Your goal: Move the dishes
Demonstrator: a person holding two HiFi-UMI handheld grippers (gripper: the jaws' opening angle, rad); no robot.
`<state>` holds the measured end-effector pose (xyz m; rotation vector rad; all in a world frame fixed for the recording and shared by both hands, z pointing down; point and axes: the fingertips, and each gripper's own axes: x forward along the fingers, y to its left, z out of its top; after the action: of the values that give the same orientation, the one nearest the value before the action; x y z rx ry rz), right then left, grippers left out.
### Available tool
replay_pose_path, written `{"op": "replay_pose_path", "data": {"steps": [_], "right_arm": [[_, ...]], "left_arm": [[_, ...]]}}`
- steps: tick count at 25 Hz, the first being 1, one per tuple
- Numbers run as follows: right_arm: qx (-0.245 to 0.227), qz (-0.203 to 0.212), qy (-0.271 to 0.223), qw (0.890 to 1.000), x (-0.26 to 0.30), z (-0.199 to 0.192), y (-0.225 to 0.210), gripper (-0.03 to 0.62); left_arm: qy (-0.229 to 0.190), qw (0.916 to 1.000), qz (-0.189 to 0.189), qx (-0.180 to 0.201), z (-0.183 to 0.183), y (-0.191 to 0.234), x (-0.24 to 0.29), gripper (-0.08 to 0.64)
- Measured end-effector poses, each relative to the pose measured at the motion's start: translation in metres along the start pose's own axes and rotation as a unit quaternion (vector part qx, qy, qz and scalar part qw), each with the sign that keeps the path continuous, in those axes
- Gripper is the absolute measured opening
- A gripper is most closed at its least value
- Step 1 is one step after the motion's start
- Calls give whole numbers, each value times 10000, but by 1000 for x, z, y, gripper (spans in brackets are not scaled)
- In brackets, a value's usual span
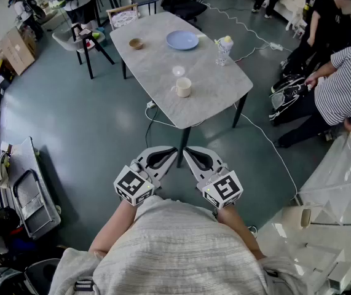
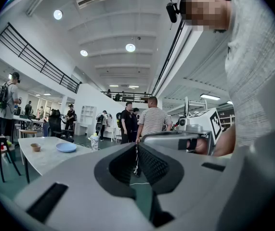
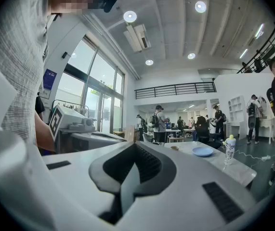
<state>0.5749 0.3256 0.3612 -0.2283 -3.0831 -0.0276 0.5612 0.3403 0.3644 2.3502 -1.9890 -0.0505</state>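
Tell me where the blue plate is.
In the head view the blue plate sits at the far end of the grey table, between the small brown bowl on its left and the clear bottle on its right.

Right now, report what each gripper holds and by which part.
Nothing is held: the left gripper and the right gripper are both shut on nothing, short of the table.
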Motion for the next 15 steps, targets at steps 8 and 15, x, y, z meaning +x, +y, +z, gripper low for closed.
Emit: {"op": "replay_pose_path", "data": {"steps": [8, 15], "right_arm": [[-21, 10, 71, 10000, 4, -2, -1, 17], [-43, -3, 116, 9999, 5, -3, -4, 17]], "left_arm": [[53, 10000, -1, -52, -1, 5, 2, 26], [54, 9999, -26, -88, -3, 6, 5, 26]]}}
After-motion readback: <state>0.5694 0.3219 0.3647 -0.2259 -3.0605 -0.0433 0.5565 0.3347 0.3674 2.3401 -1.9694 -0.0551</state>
